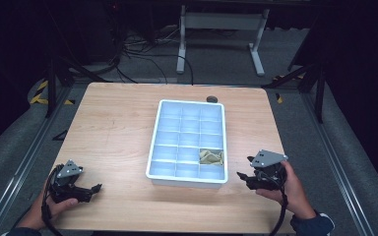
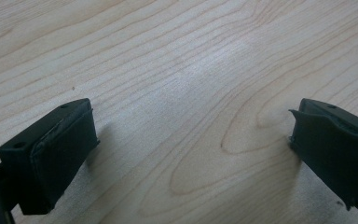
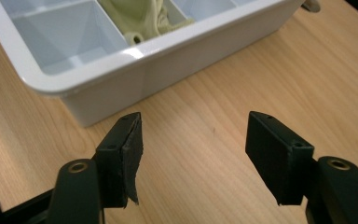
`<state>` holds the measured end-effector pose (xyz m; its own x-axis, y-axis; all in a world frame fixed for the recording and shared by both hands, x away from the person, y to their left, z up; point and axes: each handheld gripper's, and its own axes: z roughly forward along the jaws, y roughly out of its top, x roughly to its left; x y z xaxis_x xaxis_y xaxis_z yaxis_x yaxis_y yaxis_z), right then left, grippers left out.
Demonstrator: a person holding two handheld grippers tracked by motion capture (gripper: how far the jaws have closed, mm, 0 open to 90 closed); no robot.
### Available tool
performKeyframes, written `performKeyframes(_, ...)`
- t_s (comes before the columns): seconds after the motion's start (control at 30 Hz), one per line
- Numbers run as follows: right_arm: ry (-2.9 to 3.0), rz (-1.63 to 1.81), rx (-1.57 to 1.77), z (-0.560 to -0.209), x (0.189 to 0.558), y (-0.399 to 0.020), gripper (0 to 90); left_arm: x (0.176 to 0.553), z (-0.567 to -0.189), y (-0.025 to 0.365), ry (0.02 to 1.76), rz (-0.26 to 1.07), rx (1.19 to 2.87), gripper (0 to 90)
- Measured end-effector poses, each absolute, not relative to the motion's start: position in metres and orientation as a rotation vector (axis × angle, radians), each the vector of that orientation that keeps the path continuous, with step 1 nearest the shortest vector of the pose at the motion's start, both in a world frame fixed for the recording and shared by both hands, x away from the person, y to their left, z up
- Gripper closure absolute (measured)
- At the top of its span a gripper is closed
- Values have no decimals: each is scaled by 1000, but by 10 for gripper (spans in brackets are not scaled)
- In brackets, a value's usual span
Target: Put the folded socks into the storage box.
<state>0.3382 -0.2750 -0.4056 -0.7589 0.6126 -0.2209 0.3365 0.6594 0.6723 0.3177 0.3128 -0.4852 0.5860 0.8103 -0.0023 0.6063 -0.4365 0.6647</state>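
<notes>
White plastic compartment tray, gridded into small cells, is sitting on the pale wooden table just ahead of the right gripper, with the tray's near corner lying close beyond that gripper's spread black jaws. Nothing is resting between those jaws; bare wood is showing in the gap. A crumpled olive-green cloth is lying in the tray's cell second from the near end, in the column closest to the right gripper, and is showing over the rim in the right gripper view. The left gripper is hovering low over the table, well apart from the tray on its far side, its jaws standing wide with only wood grain between the pads.
</notes>
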Motion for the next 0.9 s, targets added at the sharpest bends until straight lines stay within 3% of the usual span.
performKeyframes(0.9, 2445, 906, 999, -471, 307, -327, 334, 318, -485, 313, 1121, 424, 2190, 4)
